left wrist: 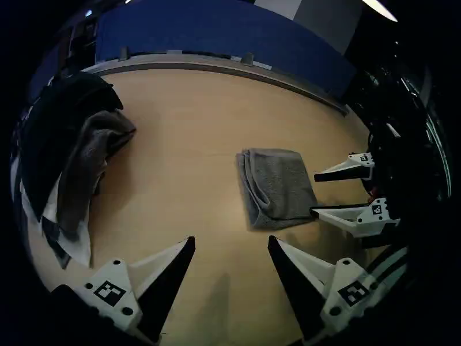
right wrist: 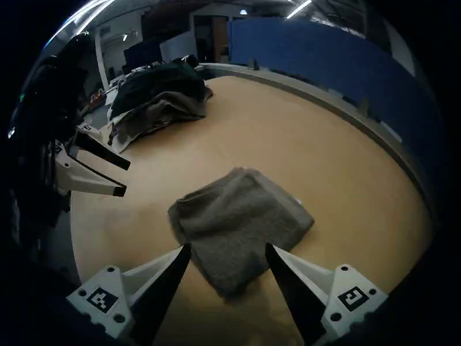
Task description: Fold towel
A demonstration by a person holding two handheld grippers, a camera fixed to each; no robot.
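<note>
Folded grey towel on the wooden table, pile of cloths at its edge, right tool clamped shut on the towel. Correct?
No: the right tool is open, fingers spread, with the towel lying loose at their tips, as the right gripper view shows. The rest holds.

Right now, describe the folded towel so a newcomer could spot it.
On the light wooden table, look to the middle. The folded grey towel lies flat there, a neat rectangle, unlike the rumpled heap of cloths at the table's edge.

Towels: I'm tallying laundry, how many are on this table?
2 clear: a folded grey towel at centre, a brownish towel heaped at the edge. Dark cloth over it may hide more.
</note>
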